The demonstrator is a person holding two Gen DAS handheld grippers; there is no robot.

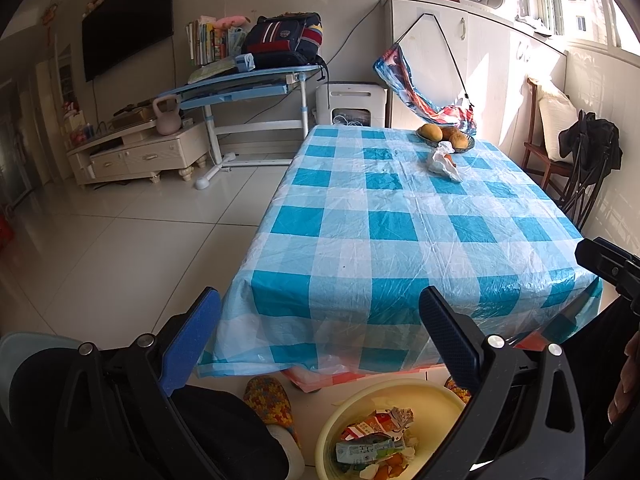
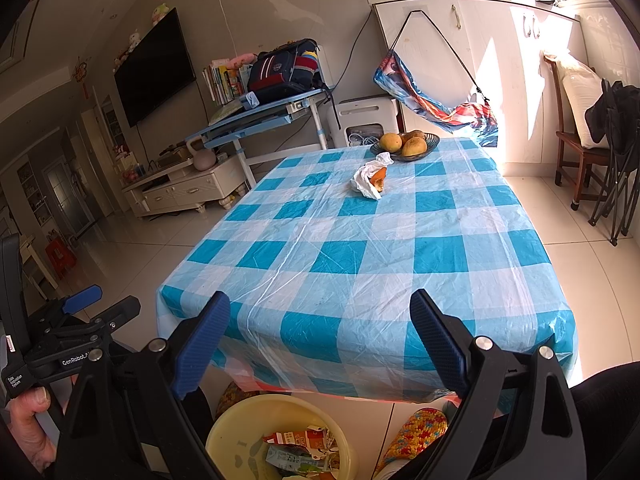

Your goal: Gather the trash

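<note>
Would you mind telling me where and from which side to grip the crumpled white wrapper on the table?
Grip the crumpled white wrapper across its bunched middle, coming from the near side, probably from above: it lies loose on the tablecloth, with the fruit bowl close behind it.

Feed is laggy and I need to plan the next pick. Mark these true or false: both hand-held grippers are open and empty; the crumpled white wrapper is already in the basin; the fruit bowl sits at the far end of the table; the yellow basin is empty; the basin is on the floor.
1. Both open and empty: true, the left hand-held gripper and right hand-held gripper hold nothing.
2. False. The crumpled white wrapper lies on the table.
3. True: fruit bowl.
4. False. The yellow basin holds cartons and scraps.
5. True.
</note>
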